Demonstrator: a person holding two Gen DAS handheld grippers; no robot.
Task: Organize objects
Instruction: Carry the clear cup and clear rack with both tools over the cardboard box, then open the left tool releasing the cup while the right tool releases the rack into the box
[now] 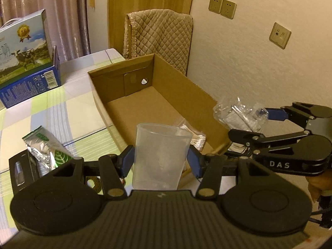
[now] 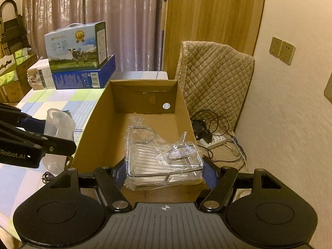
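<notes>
Right now I am carrying one item in each tool toward the open brown cardboard box (image 1: 157, 103), which fills the middle of both views because it is plainly the place where loose things are being gathered. My left gripper (image 1: 160, 157) is pinching the translucent plastic measuring cup (image 1: 160, 155) between its blue pads (image 1: 127, 159), one pad on each side wall. I am keeping the cup upright with its mouth up, low in the centre of the left view and in front of the box's near end.

My right gripper (image 2: 165, 170) is closed on the clear plastic-wrapped bundle of shiny wire-and-acrylic hardware (image 2: 161, 157), clamped at its near end so the rest juts forward over the box floor, lower centre of the right view. I judge I am holding it above the opening so that it can be lowered straight in.

A small clear packet of cotton swabs (image 1: 195, 137) is already lying on the box floor, just past the cup's rim in the left view. At the lower left of that view, a silver and green foil pouch (image 1: 45, 151) is leaning on a black flat carton (image 1: 19, 172) on the checked pastel tablecloth (image 1: 68, 112), both waiting outside the box. Stacked milk cartons (image 2: 76, 47) are standing on a blue box (image 2: 83, 76) at upper left, well apart from my work.
</notes>
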